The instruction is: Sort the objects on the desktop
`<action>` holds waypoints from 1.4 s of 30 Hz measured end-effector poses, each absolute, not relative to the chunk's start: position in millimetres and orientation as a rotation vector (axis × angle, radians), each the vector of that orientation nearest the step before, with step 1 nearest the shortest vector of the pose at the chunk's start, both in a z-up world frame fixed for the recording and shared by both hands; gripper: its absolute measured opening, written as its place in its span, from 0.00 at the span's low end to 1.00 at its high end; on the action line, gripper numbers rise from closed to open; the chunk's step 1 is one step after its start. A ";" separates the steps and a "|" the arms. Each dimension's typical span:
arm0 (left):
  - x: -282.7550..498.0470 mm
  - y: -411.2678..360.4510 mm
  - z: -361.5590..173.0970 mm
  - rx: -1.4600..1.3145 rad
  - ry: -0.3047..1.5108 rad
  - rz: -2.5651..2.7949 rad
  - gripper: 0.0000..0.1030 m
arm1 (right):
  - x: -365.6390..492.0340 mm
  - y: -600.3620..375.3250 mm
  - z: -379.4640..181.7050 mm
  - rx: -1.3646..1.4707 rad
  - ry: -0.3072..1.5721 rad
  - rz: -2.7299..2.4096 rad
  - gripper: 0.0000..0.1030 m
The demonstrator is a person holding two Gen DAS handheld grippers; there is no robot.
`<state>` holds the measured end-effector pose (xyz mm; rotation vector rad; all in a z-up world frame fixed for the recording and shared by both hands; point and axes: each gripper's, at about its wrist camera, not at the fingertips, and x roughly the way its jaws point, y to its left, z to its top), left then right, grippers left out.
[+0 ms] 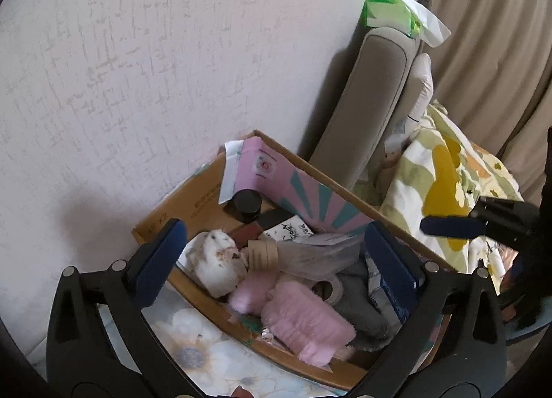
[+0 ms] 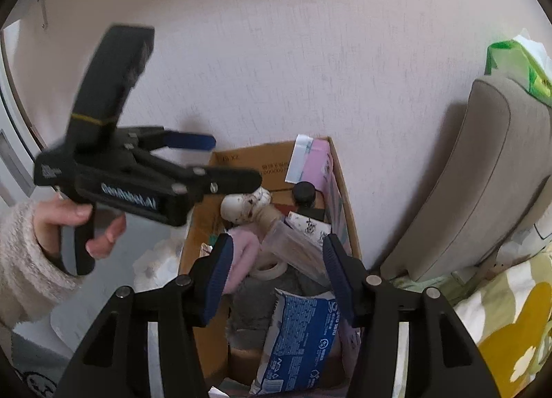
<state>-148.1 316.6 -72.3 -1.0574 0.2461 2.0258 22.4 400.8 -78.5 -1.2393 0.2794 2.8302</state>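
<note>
Cardboard box (image 1: 362,203) set against the wall beside a sofa arm (image 1: 372,87), serving as the collecting place: white plush toy (image 1: 219,261), pink fuzzy cloth (image 1: 303,318), tape roll (image 2: 269,268), dark jar (image 1: 245,205) and blue packet (image 2: 300,332) heaped together inside. Left gripper (image 1: 272,260) and right gripper (image 2: 276,275) both poised above the box, jaws wide and holding nothing. Consistent either with reaching in or with just having let go.

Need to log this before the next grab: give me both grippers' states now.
Left gripper: open, holding nothing, above the cardboard box.
Right gripper: open, holding nothing, above the same box.
</note>
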 end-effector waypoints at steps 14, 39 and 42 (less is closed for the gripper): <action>-132.6 227.0 -35.4 -1.195 0.149 2.208 1.00 | 15.0 366.7 -79.1 -1.391 0.262 2.777 0.71; -38.4 35.7 18.8 -1.264 -0.078 2.805 1.00 | -9.0 199.8 -50.3 -1.388 0.181 2.726 0.79; -33.0 27.8 13.4 -1.295 -0.098 2.805 1.00 | -6.2 191.4 -51.7 -1.398 0.160 2.729 0.79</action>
